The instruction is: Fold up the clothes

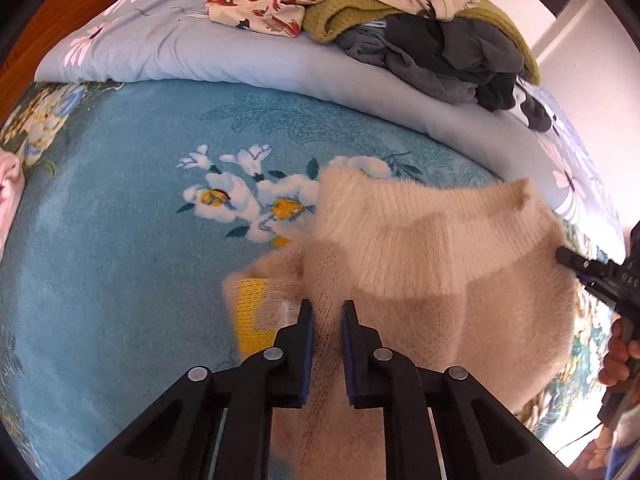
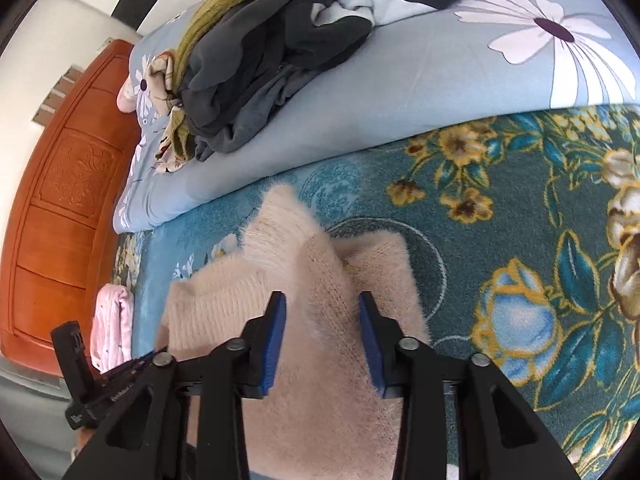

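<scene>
Here I'm mid-fold on the sweater (image 1: 420,248), which lies bunched on the blanket (image 1: 120,220) below the pile (image 1: 400,20). My left gripper (image 1: 327,312) stands slightly parted over fabric; the right gripper (image 2: 322,304) is wide apart, gripping nothing. Next, I think, pinch an edge and fold across.

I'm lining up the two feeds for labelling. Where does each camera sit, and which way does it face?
Left wrist: rides the left claw, looking along it over the cream sweater toward the clothes pile; the right claw and a hand show at right.
Right wrist: rides the right claw, facing the sweater and headboard; the left claw's body shows lower left.
Shared: sweater, pile, blue blanket.
</scene>
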Motion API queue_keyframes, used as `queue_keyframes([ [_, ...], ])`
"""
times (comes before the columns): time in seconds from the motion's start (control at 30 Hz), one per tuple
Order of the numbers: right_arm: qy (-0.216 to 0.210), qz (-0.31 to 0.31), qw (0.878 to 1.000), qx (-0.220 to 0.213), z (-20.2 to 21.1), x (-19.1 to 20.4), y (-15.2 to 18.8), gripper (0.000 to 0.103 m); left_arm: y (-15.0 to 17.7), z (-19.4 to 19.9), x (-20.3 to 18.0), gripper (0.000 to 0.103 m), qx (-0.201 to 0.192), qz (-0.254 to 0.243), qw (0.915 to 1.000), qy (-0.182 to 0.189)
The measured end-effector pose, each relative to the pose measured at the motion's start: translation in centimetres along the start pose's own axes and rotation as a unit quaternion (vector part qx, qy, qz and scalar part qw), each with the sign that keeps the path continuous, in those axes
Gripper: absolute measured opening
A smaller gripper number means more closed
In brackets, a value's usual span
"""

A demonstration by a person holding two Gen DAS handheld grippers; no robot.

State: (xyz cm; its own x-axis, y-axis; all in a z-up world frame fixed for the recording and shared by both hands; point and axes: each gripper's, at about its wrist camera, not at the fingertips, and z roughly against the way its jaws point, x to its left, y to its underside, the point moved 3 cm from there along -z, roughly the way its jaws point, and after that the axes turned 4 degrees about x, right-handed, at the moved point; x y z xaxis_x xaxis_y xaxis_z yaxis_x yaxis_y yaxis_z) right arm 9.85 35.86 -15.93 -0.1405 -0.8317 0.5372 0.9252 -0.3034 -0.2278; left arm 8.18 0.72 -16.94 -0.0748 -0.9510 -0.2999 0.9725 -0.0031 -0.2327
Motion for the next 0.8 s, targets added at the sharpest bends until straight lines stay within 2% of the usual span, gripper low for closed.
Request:
queue_keyframes([
  [0.07,-0.009,0.008,1.0,-0.002,0.3,0.4,0.3,0.013,0.2,2.0,1.6,0.013,-0.019,0.059,0.9959,0.066],
  [0.13,-0.042,-0.001,0.999,-0.027,1.9,0.4,0.4,0.012,0.5,3.3,3.5,0.013,-0.029,0.116,0.9861,0.116],
  [0.2,-0.048,-0.025,0.997,-0.046,3.2,-0.8,0.4,0.012,0.6,2.8,4.8,0.013,-0.025,0.143,0.9821,0.12],
  [0.33,-0.016,-0.062,0.998,-0.017,1.2,-3.3,0.9,0.012,0.8,-0.6,5.3,0.013,0.014,0.149,0.9837,0.099],
  [0.47,-0.017,-0.091,0.996,-0.013,-0.1,-4.1,1.3,0.012,1.0,-0.8,5.2,0.013,0.011,0.152,0.9822,0.11],
  [0.6,-0.02,-0.082,0.996,-0.007,1.0,-3.5,1.4,0.012,1.6,-0.4,4.3,0.013,0.022,0.135,0.9871,0.083],
  [0.67,-0.03,-0.075,0.997,-0.01,2.0,-3.0,1.7,0.012,2.1,-0.3,4.2,0.013,0.025,0.141,0.9869,0.074],
  [0.8,0.017,-0.055,0.998,0.007,0.8,-2.9,2.3,0.012,2.4,-1.4,4.0,0.017,0.041,0.133,0.9894,0.042],
])
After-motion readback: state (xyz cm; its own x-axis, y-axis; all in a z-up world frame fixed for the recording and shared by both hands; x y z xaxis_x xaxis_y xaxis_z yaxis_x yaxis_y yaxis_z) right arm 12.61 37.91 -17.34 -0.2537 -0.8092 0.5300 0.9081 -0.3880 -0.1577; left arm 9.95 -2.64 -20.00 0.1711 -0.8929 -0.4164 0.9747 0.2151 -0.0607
